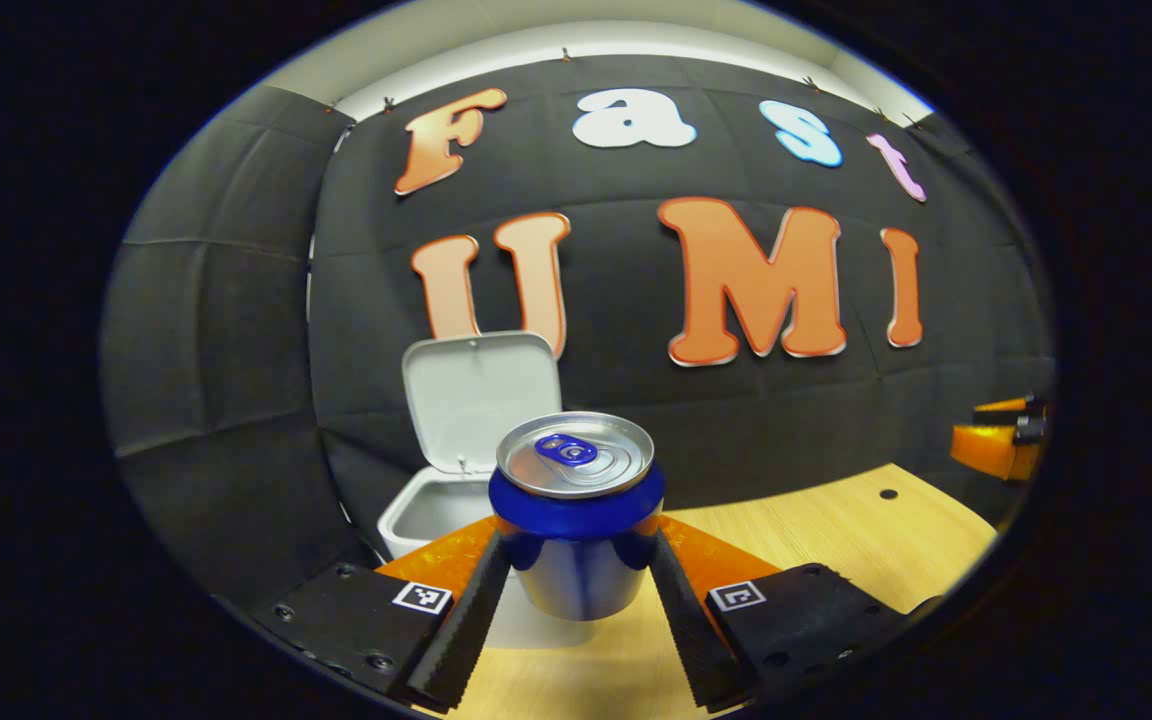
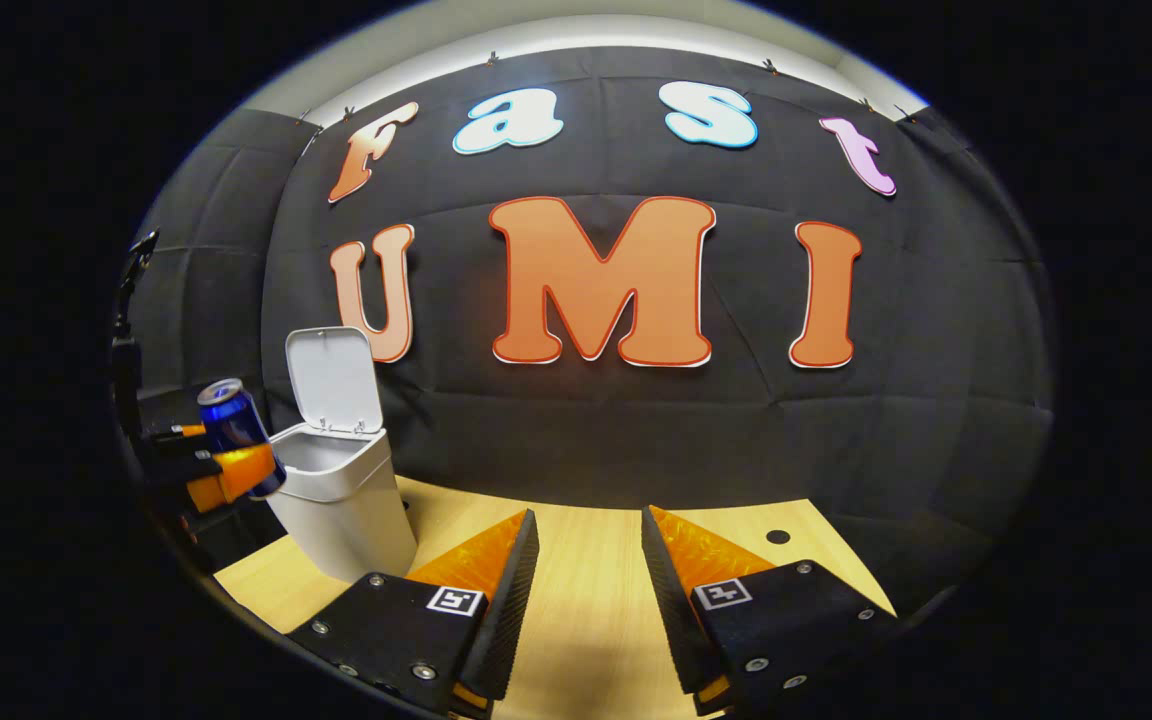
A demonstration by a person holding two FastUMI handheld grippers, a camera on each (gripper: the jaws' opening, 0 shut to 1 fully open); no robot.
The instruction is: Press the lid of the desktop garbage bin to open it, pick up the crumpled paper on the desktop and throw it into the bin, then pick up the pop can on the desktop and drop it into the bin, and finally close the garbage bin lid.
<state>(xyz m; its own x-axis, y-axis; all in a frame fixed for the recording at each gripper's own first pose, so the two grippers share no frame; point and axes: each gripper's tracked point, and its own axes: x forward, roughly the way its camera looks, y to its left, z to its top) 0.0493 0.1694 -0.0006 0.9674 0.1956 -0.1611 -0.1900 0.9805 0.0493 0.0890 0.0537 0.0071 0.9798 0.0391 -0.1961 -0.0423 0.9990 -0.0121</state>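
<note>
A blue pop can (image 1: 576, 520) with a silver top stands upright between the fingers of my left gripper (image 1: 576, 590), which is shut on it and holds it above the wooden table. Just behind it is the white garbage bin (image 1: 426, 520), its lid (image 1: 481, 400) standing up open. In the right gripper view the same can (image 2: 233, 425) hangs in the left gripper (image 2: 226, 470) beside the bin's (image 2: 341, 500) left rim, with the lid (image 2: 331, 380) raised. My right gripper (image 2: 591, 590) is open over the table with nothing between its fingers. The bin's inside is hidden.
The wooden table (image 2: 586, 560) has a small dark hole (image 2: 778, 537) at its far right. Black cloth walls close the booth behind and to the sides. In the left gripper view, part of the right gripper (image 1: 1001, 440) shows at the far right.
</note>
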